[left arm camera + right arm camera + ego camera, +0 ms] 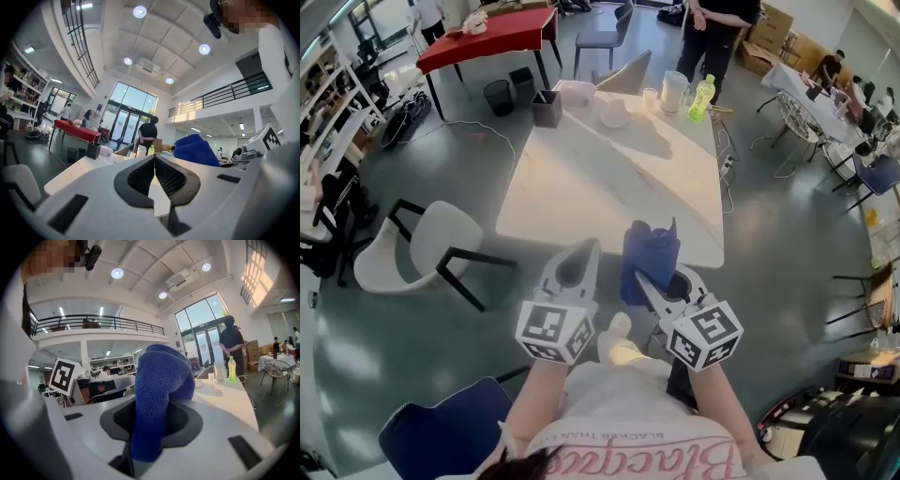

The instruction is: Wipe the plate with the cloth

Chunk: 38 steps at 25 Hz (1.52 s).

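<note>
The plate (614,114), a small white dish as far as it could be made out, sat at the far end of the white table (581,187). A black holder (547,108) stood to its left, and a jug (673,91) and a green bottle (701,97) to its right. You stood at the table's near edge with both grippers held out in front of you, well apart from the dish.

On the left, your left gripper (587,253) was clenched on nothing, its jaws pressed together with only the tabletop showing past them. Just beside it hung the blue cloth (649,255), bunched and rising above the jaws that pinched its lower part. On the right, your right gripper (654,286) was clamped firmly on that cloth, tilted a little downward.

Judging by how things lay, the pick-up of the cloth was done and the step in hand was the approach. No wiping had begun, since the cloth touched neither table nor dish.

The next move would likely call for a long reach across the tabletop, or a walk round its side, to bring the cloth down onto the dish. The empty left gripper could then steady the rim so the dish did not slide under the rubbing.
</note>
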Each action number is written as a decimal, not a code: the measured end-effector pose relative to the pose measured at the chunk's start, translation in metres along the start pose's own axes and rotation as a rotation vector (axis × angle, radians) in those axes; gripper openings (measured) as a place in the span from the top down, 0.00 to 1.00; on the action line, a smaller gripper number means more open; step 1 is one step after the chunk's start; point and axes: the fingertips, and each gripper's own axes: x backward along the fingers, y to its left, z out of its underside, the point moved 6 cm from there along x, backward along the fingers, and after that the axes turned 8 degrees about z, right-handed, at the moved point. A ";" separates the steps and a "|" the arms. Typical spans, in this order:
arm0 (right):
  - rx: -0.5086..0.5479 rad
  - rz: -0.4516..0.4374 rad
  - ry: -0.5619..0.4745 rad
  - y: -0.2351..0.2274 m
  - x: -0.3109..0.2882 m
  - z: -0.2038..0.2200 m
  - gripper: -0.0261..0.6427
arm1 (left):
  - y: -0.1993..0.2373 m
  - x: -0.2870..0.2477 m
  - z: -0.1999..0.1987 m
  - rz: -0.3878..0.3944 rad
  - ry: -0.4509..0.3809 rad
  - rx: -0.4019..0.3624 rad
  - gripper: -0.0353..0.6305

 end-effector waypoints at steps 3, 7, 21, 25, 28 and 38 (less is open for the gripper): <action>0.003 -0.007 -0.002 -0.017 -0.024 -0.009 0.79 | 0.017 -0.023 -0.003 -0.011 -0.003 0.000 0.94; -0.001 -0.027 0.004 -0.037 -0.053 -0.021 0.79 | 0.034 -0.051 -0.007 -0.022 0.010 0.005 0.94; -0.013 -0.003 0.038 -0.119 -0.134 -0.049 0.79 | 0.088 -0.163 -0.021 -0.013 0.037 -0.005 0.94; -0.032 0.013 0.037 -0.133 -0.150 -0.054 0.79 | 0.101 -0.180 -0.020 -0.007 0.053 -0.002 0.94; -0.047 0.019 0.039 -0.143 -0.167 -0.059 0.79 | 0.112 -0.197 -0.022 0.008 0.069 -0.003 0.94; -0.059 0.062 0.046 -0.176 -0.242 -0.087 0.79 | 0.178 -0.263 -0.037 0.040 0.087 0.016 0.94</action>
